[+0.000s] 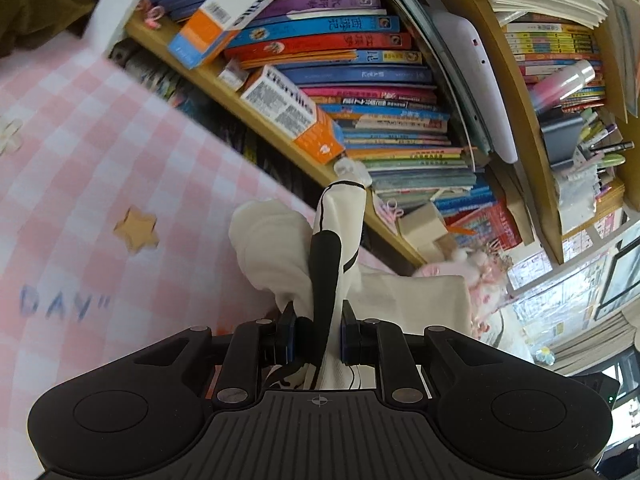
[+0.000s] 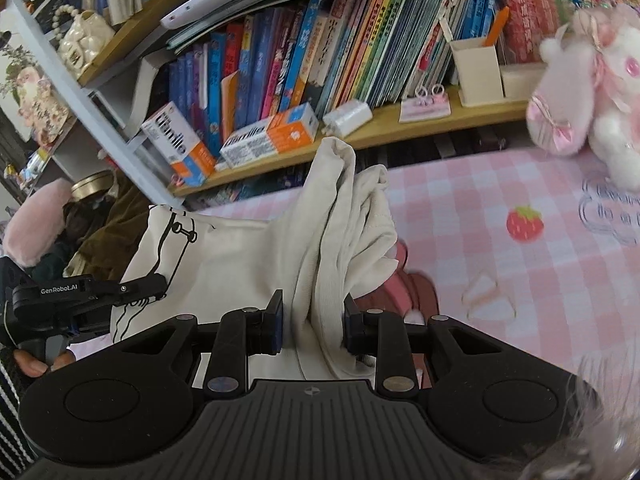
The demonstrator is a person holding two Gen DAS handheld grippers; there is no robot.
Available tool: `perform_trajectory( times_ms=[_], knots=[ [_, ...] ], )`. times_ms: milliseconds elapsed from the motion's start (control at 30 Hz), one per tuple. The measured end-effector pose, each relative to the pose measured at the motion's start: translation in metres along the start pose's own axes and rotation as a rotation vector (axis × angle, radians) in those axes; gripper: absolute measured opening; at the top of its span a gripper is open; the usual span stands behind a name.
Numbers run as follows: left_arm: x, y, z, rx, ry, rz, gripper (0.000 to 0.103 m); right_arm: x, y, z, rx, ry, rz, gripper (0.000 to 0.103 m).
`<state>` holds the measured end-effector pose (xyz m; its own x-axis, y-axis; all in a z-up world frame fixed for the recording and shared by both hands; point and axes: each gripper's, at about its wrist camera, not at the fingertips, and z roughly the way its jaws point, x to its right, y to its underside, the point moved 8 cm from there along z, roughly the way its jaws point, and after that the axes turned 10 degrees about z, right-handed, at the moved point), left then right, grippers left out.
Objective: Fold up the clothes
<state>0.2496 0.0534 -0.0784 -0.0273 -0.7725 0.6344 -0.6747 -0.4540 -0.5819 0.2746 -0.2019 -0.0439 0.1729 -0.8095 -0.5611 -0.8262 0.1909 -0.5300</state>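
Note:
A cream white garment with a black line print [image 2: 224, 264] is held up over the pink checked tablecloth [image 2: 500, 280]. My right gripper [image 2: 314, 326] is shut on a bunched fold of the garment, which rises between its fingers. My left gripper [image 1: 318, 334] is shut on another part of the same garment [image 1: 280, 248], with a black printed band running up between the fingers. The left gripper also shows in the right wrist view [image 2: 92, 296] at the left, at the garment's printed edge.
A wooden bookshelf [image 2: 400, 128] full of books stands right behind the table, with orange and white boxes [image 2: 272, 136] on its ledge. A pink plush toy [image 2: 592, 96] sits at the table's far right. Dark clothing [image 2: 112, 224] lies at the left.

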Motion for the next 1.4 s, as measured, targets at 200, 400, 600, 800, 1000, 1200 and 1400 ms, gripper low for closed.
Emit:
perform_trajectory(
  times_ms=[200,400,600,800,1000,1200,1400],
  knots=[
    [-0.009,-0.031,0.037,0.044,0.017,0.023,0.018,0.013,-0.031,0.028,0.063,0.023,-0.015,0.025],
    [-0.009,-0.05,0.065,0.065,0.017,0.06,0.018,0.025,-0.055,0.053,0.099,0.039,-0.049,0.024],
    [-0.012,-0.059,0.082,0.071,0.019,0.063,0.018,0.032,-0.069,0.071,0.099,0.054,-0.065,0.024],
    [-0.025,-0.054,0.093,0.051,-0.005,0.04,0.018,0.042,-0.068,0.09,0.061,0.076,-0.059,0.025],
    [-0.036,-0.051,0.094,0.047,-0.077,0.046,0.037,0.053,-0.061,0.1,0.017,0.12,-0.03,0.036],
    [-0.016,-0.05,0.062,0.102,-0.16,0.17,0.065,0.039,-0.057,0.078,0.03,0.167,-0.083,0.061],
    [0.009,-0.008,0.029,0.069,-0.3,0.331,0.074,0.021,-0.035,0.043,0.092,0.19,-0.138,0.076]
  ],
)
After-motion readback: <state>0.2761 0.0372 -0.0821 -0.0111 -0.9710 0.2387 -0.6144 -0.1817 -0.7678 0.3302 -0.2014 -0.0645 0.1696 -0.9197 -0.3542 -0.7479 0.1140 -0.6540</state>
